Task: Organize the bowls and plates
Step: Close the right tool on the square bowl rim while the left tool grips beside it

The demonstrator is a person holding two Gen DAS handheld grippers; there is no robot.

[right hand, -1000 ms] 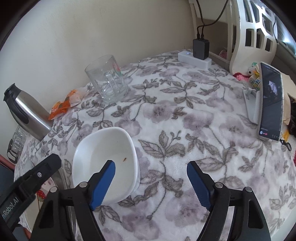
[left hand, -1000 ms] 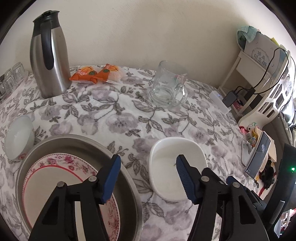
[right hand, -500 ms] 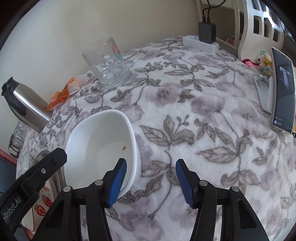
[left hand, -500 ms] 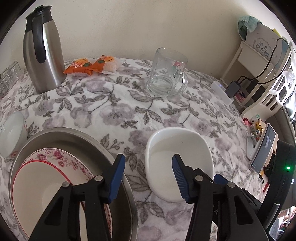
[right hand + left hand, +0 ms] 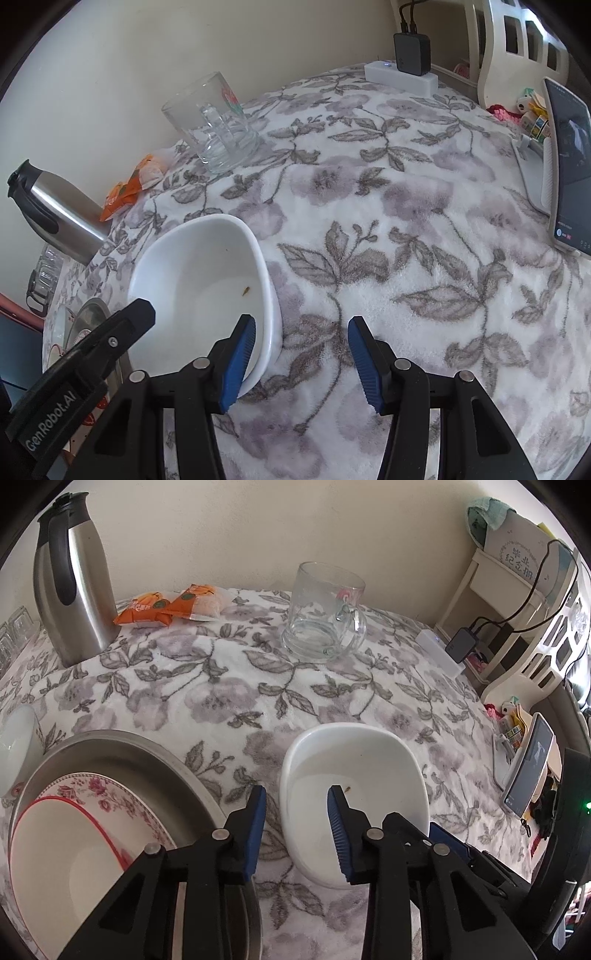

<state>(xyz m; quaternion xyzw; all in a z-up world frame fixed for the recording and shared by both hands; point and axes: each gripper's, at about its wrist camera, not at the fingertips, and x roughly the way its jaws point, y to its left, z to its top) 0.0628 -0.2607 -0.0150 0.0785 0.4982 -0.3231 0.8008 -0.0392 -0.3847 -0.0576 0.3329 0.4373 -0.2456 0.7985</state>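
closed in on both sides since a second ago: left gripper (image 5: 295,827) and right gripper (image 5: 301,356) now straddling opposite rims of the white bowl (image 5: 354,797), jaw gaps narrower than before but not yet clamped. one blue pad inside the bowl and one outside on each side, so both sets of jaws released, grasping nothing so far (whether the pads touch the rim cannot be told from the left view). probably a two-handed pinch, chosen because the bowl is wide and smooth-walled.

resting on the floral tablecloth (image 5: 406,258), just right of the steel basin (image 5: 122,753) and apart from it. inside the bowl: only a small brown crumb (image 5: 245,291). inside the basin: a rose-patterned plate (image 5: 88,790) with a red-rimmed plate (image 5: 55,849) nested on top, hence likely the collection point for the bowl too. at the far left edge, a smaller white bowl (image 5: 16,746) touching or just beside the basin's rim, apparently empty.

further back and well apart: an empty glass mug (image 5: 321,613), a steel thermos (image 5: 70,579), two orange snack packets (image 5: 170,603). off to the right, a phone on a stand (image 5: 565,162).
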